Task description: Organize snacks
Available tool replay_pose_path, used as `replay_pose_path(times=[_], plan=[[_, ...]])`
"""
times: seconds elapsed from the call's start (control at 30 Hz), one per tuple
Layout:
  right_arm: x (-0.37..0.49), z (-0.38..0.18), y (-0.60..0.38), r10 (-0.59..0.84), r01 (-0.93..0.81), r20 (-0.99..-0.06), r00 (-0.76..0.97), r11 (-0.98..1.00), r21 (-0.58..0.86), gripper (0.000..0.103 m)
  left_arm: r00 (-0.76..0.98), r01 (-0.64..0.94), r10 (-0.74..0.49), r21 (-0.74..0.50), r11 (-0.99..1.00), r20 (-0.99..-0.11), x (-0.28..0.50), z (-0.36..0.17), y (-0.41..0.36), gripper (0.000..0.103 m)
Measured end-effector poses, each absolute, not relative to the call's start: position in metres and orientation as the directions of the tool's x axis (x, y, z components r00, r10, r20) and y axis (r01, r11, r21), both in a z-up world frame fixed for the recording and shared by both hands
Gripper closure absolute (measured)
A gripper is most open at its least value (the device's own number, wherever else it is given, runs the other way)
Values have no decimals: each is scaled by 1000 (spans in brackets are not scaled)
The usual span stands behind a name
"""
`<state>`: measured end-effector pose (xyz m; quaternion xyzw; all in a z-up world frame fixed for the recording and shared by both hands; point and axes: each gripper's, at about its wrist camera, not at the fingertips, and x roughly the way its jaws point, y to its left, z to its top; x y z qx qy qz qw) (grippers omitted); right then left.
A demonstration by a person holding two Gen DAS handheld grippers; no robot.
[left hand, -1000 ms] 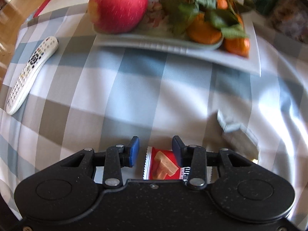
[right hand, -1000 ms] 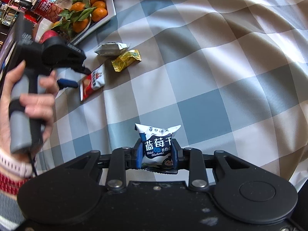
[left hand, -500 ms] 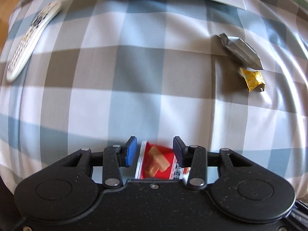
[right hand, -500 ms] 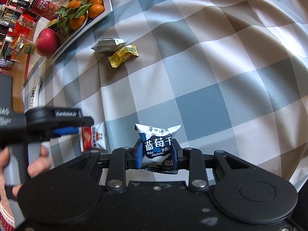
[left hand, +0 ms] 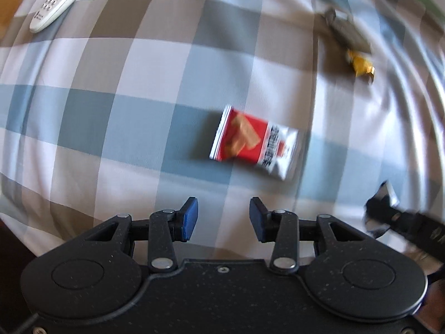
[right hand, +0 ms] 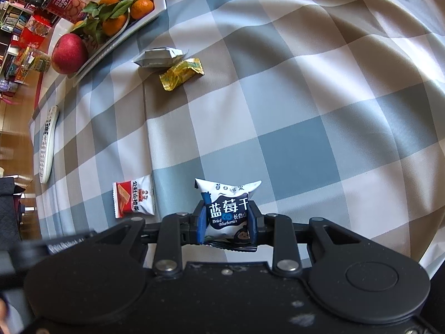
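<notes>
1. Left gripper [left hand: 224, 220]: jaws spread, nothing between the blue pads; points down at the checked tablecloth [left hand: 116, 111].
2. Red-and-white snack packet [left hand: 254, 142]: lies flat on the cloth at 12 o'clock from the left gripper, apart from its fingertips; blurred in the left wrist view. In the right wrist view it lies at 9 o'clock from the blueberry packet, near it but not touching.
3. Right gripper [right hand: 227, 221]: pads pinching a dried blueberry packet [right hand: 227, 208], white top and dark blue lower half, held upright with its top edge standing above the fingers.
4. Silver snack packet [right hand: 158, 57]: on the cloth at 11 o'clock from the right gripper, well apart from it, just beside the plate's near edge.
5. Gold-wrapped candy [right hand: 181, 74]: touching or nearly touching the silver packet, on its 5 o'clock side.
6. White rectangular plate [right hand: 158, 11]: at 11 o'clock in the right wrist view; carries leafy mandarins [right hand: 141, 8] and a red apple [right hand: 69, 53] at its far-left end.
7. White remote control [right hand: 48, 144]: at 9 o'clock near the cloth's left edge, lying lengthwise.
8. Boxes and packages, red and multicoloured [right hand: 64, 0]: beyond the plate, too small to tell apart.
</notes>
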<state>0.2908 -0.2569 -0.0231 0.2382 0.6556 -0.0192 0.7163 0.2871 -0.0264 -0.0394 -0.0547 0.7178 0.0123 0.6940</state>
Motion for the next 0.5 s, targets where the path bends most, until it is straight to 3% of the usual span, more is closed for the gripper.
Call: replay_pose_path(times=[0.3, 0.5], plan=[[292, -22, -260, 286, 345, -947, 148, 882, 321, 73, 40, -72, 54, 51, 996, -998, 315, -49, -48, 53], [290, -19, -261, 290, 341, -944, 154, 882, 327, 73, 87, -76, 68, 61, 995, -994, 358, -48, -59, 54]])
